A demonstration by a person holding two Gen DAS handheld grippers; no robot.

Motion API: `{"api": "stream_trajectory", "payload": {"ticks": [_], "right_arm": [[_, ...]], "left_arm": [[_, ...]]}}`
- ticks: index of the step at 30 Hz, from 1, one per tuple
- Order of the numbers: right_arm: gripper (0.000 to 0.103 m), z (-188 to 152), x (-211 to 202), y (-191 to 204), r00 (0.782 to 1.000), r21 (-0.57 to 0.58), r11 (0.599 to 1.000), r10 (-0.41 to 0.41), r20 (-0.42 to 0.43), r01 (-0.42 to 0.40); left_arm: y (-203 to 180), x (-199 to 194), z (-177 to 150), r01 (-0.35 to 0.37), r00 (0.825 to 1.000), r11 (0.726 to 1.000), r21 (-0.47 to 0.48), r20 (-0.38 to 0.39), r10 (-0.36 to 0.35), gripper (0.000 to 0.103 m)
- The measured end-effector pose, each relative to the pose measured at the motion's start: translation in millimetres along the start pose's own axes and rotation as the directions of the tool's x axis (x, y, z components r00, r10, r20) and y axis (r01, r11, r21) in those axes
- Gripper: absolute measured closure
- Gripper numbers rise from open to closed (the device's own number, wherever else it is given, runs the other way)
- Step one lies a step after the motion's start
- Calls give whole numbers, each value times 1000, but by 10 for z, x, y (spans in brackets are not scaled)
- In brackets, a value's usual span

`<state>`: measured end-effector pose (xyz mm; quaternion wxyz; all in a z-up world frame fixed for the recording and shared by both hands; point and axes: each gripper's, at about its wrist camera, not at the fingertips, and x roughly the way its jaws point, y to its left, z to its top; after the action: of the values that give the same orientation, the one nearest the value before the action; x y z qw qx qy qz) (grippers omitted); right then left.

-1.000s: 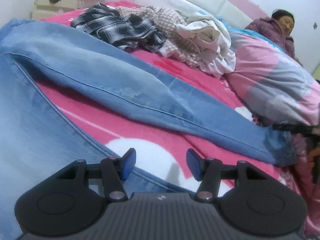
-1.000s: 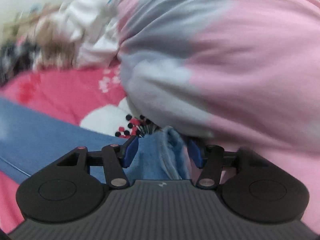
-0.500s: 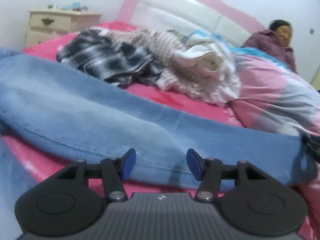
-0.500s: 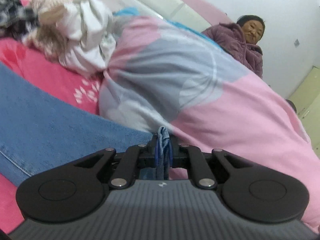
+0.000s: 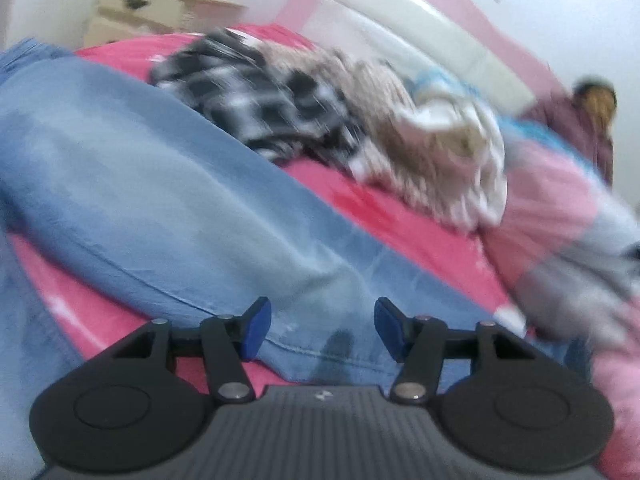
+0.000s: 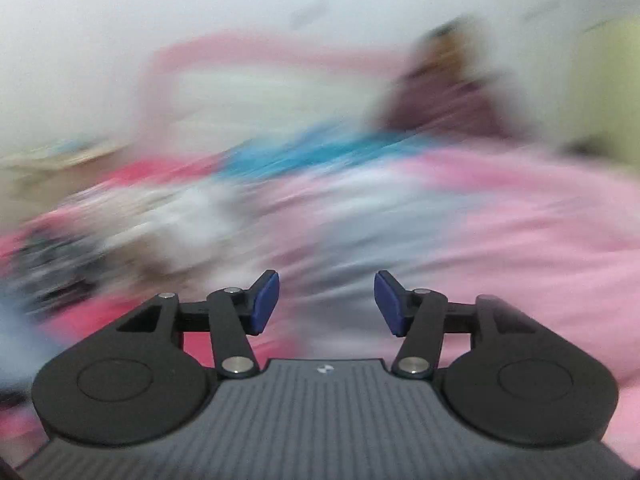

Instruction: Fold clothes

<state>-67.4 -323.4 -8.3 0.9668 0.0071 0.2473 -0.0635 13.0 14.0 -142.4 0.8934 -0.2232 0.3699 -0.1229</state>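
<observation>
Between the left gripper (image 5: pixel 322 330) fingers, spread apart, lies a jeans (image 5: pixel 168 200) leg seam; the right gripper (image 6: pixel 326 304), likewise spread, is held empty; a grip at the hem edge is judged best.

We take the long leg of the light blue denim jeans (image 5: pixel 168 184) as our landmark. It runs slantwise across the bright pink bedsheet (image 5: pixel 404 224), and its hem edge lies right ahead of our left gripper (image 5: pixel 322 330), whose blue-padded fingers stand spread with nothing between them. Nearer than the leg, a bare strip of sheet gives room. Beyond the leg, a heap of crumpled clothes (image 5: pixel 340 120), black-and-white plaid, beige knit and white, blocks the way. To the leg's right, a bulky pink-and-grey quilt (image 5: pixel 568 232) closes that side. In our right wrist view everything is smeared; our right gripper (image 6: pixel 326 304) stands spread, the quilt bulking ahead.
</observation>
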Motion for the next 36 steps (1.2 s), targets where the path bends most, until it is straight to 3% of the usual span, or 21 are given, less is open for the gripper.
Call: {"api": "stream_trajectory", "payload": {"ticks": [1, 3, 4, 7, 8, 10, 11, 12, 13, 14, 16, 18, 20, 21, 24, 31, 33, 34, 35, 36], "right_arm": [[52, -16, 208, 187, 992, -2, 993, 114, -55, -114], [55, -57, 642, 568, 936, -7, 948, 312, -164, -317], [60, -87, 852, 735, 906, -12, 926, 368, -209, -378], [78, -284, 1496, 1211, 815, 17, 874, 459, -355, -485], [81, -364, 1639, 1307, 804, -5, 874, 445, -395, -487], [87, -569, 1840, 1332, 828, -113, 902, 325, -457, -416], [89, -598, 1869, 1243, 830, -110, 898, 339, -443, -425], [99, -572, 1874, 1165, 845, -117, 911, 310, -436, -394], [100, -522, 1865, 1129, 885, -185, 936, 202, -420, -301], [100, -484, 1855, 1121, 909, -255, 939, 118, -399, -233], [93, -371, 1854, 1119, 930, -325, 936, 5, -366, -133], [93, -253, 1773, 1231, 933, -311, 926, 100, -345, -214], [93, -149, 1691, 1427, 920, -309, 895, 218, -325, -322], [93, -124, 1686, 1578, 902, -311, 871, 275, -332, -380], [93, -45, 1730, 2042, 832, -304, 790, 421, -362, -532], [93, 268, 2115, 3131, 675, -220, 650, 620, -400, -727], [94, 264, 2300, 3444, 670, -226, 645, 608, -425, -730], [93, 208, 2404, 3586, 694, -261, 658, 571, -439, -706], [95, 111, 2533, 3730, 735, -336, 667, 505, -452, -665], [98, 67, 2600, 3786, 751, -365, 668, 484, -450, -649]], "left_arm": [[46, -8, 13, 3, 1000, 999, -33, 7, -3, 45], [133, 49, 6, 0, 1000, 998, -69, -4, 0, 45], [176, 88, -7, -7, 1000, 997, -80, -15, 6, 45], [281, 161, -43, -11, 999, 995, -102, -32, 8, 46], [302, 159, -54, -2, 1000, 995, -103, -28, -1, 47], [343, 153, -77, 16, 1000, 994, -106, -21, -18, 47], [364, 150, -88, 25, 999, 994, -107, -17, -27, 47], [383, 147, -99, 34, 999, 994, -107, -12, -35, 47], [384, 143, -115, 38, 999, 994, -99, -6, -38, 47], [385, 140, -130, 42, 999, 995, -91, 1, -42, 47], [390, 134, -169, 50, 999, 995, -83, 19, -48, 47], [403, 128, -213, 62, 997, 994, -84, 43, -59, 46], [430, 117, -261, 83, 995, 993, -80, 71, -77, 45], [447, 109, -287, 95, 992, 993, -74, 86, -88, 45], [510, 79, -385, 135, 982, 989, -60, 140, -125, 46], [626, 65, -443, 202, 965, 975, -90, 191, -182, 45], [657, 63, -453, 219, 960, 971, -98, 202, -196, 45], [672, 62, -458, 228, 957, 968, -102, 207, -203, 45], [688, 61, -463, 237, 954, 966, -106, 212, -210, 45], [703, 60, -468, 245, 952, 963, -110, 217, -218, 45]]}}
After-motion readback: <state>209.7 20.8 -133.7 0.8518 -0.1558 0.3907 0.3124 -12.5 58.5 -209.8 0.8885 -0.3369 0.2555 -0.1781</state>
